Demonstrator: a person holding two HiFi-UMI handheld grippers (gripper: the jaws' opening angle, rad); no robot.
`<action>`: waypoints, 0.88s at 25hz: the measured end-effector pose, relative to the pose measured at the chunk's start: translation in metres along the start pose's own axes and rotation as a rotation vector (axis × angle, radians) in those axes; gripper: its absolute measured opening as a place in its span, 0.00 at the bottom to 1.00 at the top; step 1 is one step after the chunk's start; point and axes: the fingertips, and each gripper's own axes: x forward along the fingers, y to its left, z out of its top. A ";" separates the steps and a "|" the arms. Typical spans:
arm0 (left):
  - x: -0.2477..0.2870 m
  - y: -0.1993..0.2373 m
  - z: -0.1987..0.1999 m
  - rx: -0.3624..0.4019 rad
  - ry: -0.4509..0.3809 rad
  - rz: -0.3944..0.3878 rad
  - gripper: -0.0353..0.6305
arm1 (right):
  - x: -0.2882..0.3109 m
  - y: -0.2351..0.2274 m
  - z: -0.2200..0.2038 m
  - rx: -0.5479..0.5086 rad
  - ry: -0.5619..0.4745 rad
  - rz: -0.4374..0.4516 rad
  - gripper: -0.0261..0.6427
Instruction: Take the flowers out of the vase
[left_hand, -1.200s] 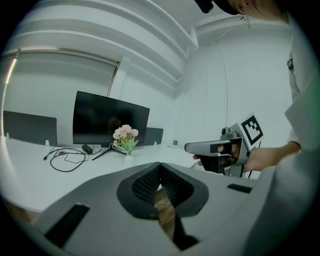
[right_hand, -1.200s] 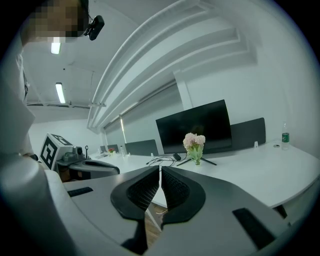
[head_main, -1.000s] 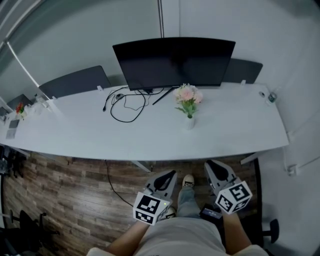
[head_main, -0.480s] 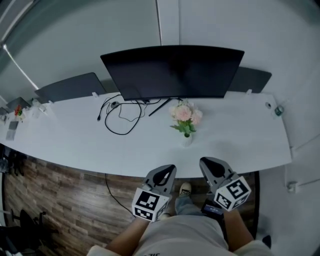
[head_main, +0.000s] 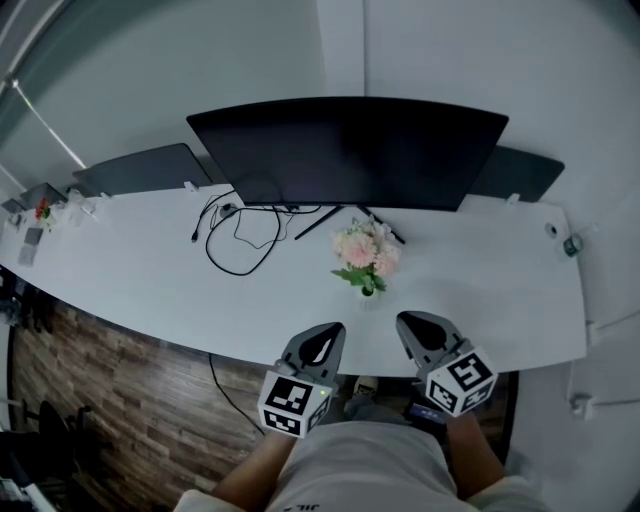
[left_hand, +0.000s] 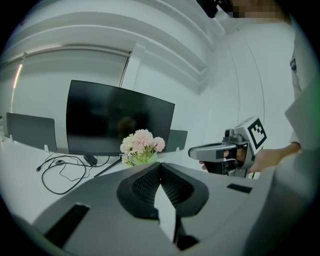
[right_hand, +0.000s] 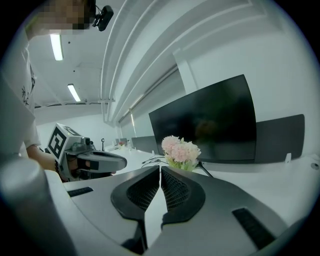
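Note:
A bunch of pink and white flowers stands in a small white vase on the white table, in front of the monitor. My left gripper and right gripper hover side by side at the table's front edge, just short of the vase. Both are shut with nothing between their jaws. In the left gripper view the flowers rise just beyond my shut left gripper, and the right gripper shows beside them. In the right gripper view the flowers stand beyond my shut right gripper; the vase is hidden there.
A wide black monitor stands behind the flowers. A black cable loops on the table to its left. Grey divider panels line the back edge. Small items sit at the table's far right end, wooden floor below.
The person has stepped up to the table. Both grippers moved forward from over the floor to the table's front edge, and the flowers now lie much closer.

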 end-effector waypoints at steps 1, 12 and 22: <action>0.003 0.000 -0.001 -0.001 0.005 0.001 0.06 | 0.001 -0.003 -0.001 0.006 0.002 0.002 0.09; 0.025 0.012 -0.007 0.027 0.052 -0.026 0.06 | 0.011 -0.021 -0.010 0.055 0.028 -0.034 0.09; 0.049 0.018 -0.019 0.021 0.103 -0.093 0.06 | 0.026 -0.028 -0.015 0.053 0.067 -0.084 0.09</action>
